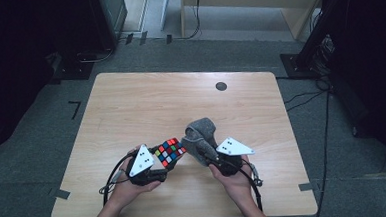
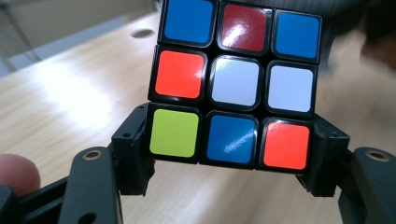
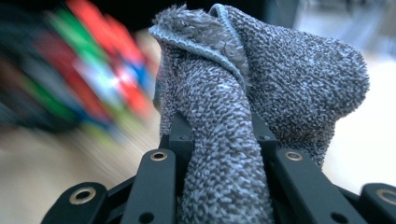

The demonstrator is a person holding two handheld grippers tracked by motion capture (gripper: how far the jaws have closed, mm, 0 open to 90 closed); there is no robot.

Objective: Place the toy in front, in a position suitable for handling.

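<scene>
the puzzle cube (image 2: pixel 236 81) sits between the jaws of the left gripper (image 2: pixel 226 156), which are closed on its lower row from both sides, so the cube is held above the worktop (image 1: pixel 146 106) near its front edge. the face turned to the left gripper view reads blue, dark red, blue along the top, orange, white, white in the middle, and green, blue, orange at the bottom; no logo or lettering can be made out on any sticker. in the high view the cube (image 1: pixel 169 151) lies just beside the grey cloth (image 1: pixel 201 138), the two close together, though whether they touch cannot be told. the cloth (image 3: pixel 261 93) is a fuzzy terry material with a stitched hem, bunched up and pinched between the jaws of the right gripper (image 3: pixel 224 154), which are clamped tight on it. a small dark round hole (image 1: pixel 221 86) lies in the worktop farther back, well apart from both.
</scene>
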